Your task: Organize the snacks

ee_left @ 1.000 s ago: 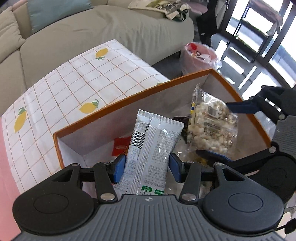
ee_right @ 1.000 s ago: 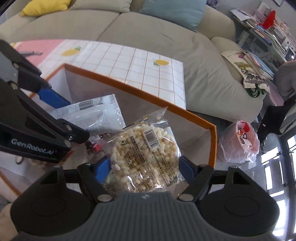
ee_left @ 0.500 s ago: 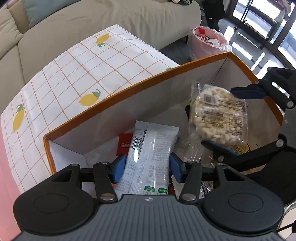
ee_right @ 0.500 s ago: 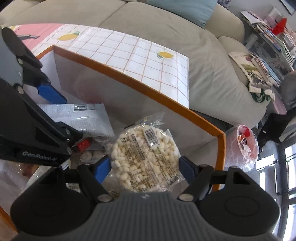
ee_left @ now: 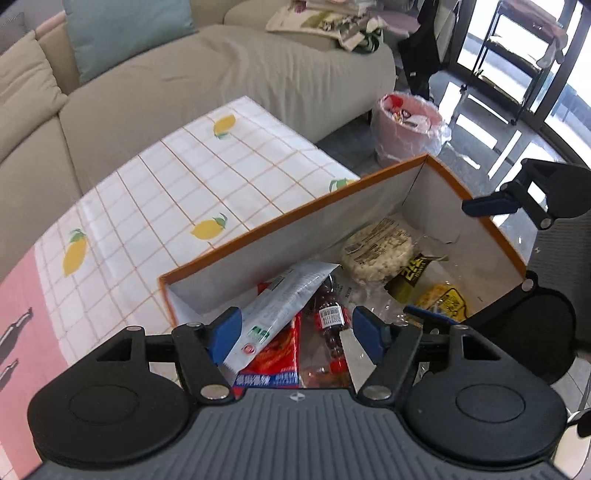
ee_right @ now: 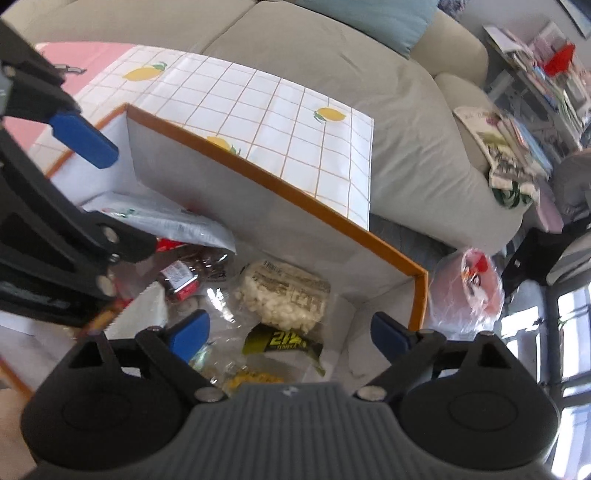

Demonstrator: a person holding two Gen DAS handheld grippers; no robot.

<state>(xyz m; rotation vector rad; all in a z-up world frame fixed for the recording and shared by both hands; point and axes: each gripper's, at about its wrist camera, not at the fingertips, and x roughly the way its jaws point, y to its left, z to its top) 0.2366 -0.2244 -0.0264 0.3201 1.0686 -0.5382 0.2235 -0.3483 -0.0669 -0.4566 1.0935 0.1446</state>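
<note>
Both packets are released since a second ago: white wrapper (ee_left: 284,299) is now dropped slantwise into the box (ee_left: 280,218), no longer between the opening left gripper (ee_left: 297,328) jaws; puffed-rice pack (ee_right: 284,295) is laid flat below the opening right gripper (ee_right: 290,332)

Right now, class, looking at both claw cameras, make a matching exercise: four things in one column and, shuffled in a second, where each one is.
Things:
1. puffed rice pack
2. grey-white pouch
3. pink bin
4. teal cushion

Places:
A. on the sofa
B. on the floor beyond the box
C. in the box, far end from the left claw
D. in the box, near end, leaning over a red packet

Pairs: 1-C, 2-D, 3-B, 4-A
</note>
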